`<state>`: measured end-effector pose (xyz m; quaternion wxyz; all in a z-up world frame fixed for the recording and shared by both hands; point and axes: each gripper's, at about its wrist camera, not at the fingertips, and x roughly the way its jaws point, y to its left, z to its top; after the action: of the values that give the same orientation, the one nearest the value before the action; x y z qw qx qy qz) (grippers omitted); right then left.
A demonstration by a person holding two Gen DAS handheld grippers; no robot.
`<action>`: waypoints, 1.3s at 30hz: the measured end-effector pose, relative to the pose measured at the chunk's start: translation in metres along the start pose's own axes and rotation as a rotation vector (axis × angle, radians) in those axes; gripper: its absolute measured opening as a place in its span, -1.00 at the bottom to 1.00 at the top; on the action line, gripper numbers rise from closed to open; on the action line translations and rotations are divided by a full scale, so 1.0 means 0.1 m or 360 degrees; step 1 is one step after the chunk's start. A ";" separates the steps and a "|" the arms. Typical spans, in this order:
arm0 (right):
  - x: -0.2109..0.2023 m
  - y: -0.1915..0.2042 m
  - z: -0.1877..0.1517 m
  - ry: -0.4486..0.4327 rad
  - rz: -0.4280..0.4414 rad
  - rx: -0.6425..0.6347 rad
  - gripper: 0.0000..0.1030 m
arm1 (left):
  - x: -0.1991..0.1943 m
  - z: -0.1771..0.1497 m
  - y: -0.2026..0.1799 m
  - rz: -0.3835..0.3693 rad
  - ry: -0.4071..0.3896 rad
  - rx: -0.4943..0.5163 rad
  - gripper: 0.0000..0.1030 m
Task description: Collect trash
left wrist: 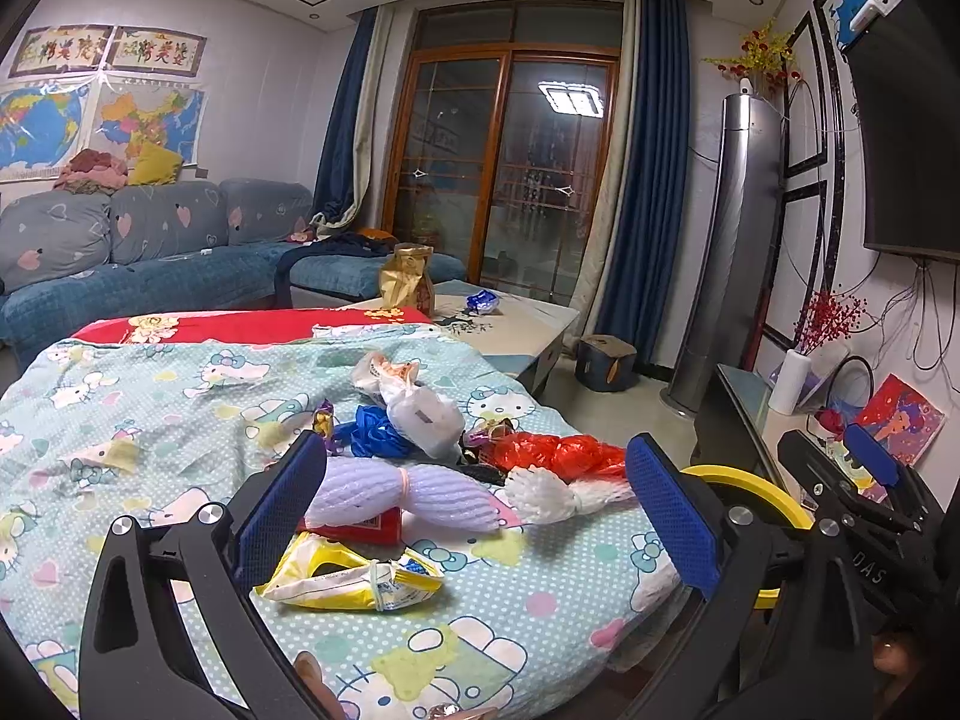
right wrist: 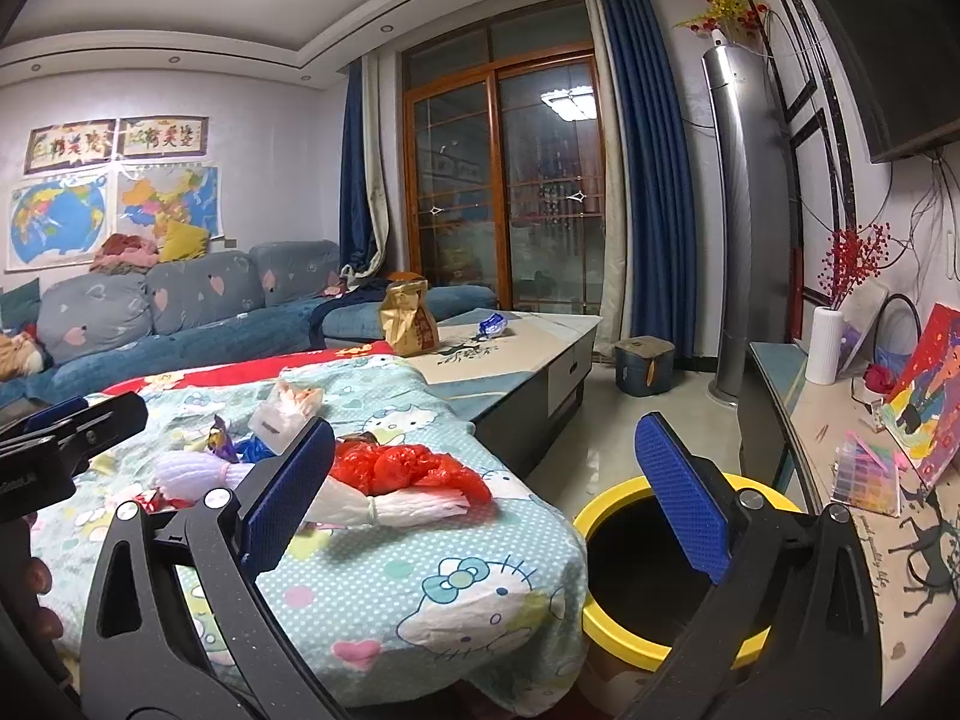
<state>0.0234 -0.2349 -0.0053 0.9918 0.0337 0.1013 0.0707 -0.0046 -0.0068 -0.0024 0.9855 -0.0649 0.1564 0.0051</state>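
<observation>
Left gripper (left wrist: 480,504): fingers spread wide, nothing pinched, hovering over the cartoon-print sheet (left wrist: 180,420). Trash lies scattered on the sheet: yellow wrapper (left wrist: 354,579) nearest, red packet (left wrist: 366,527) behind it, lilac foam net (left wrist: 414,495), white foam net (left wrist: 543,495), red plastic bag (left wrist: 558,453), blue bag (left wrist: 375,431) and clear bag (left wrist: 420,411) farther back. Right gripper (right wrist: 486,498): fingers likewise spread and empty (over the sheet's edge). Yellow-rimmed bin (right wrist: 606,510) stands on the floor just beside the sheet's corner.

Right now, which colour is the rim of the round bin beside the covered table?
Yellow rim, dark inside; the right wrist view shows it best.
</observation>
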 end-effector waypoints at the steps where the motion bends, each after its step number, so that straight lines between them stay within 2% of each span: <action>1: 0.00 0.00 0.00 0.0004 -0.0001 -0.0001 0.80 | 0.00 0.00 0.00 -0.0001 0.0000 0.0000 0.88; 18: 0.00 0.00 0.00 0.0016 -0.0004 -0.0007 0.80 | -0.04 -0.04 -0.15 -0.0043 0.0017 0.0013 0.88; 39: 0.02 -0.02 -0.04 0.0031 -0.0002 -0.0009 0.80 | -0.01 -0.04 -0.12 -0.0052 0.0026 0.0006 0.88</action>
<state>0.0245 -0.2360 -0.0100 0.9909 0.0301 0.1108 0.0707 -0.0066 -0.0190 -0.0046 0.9843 -0.0657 0.1633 -0.0119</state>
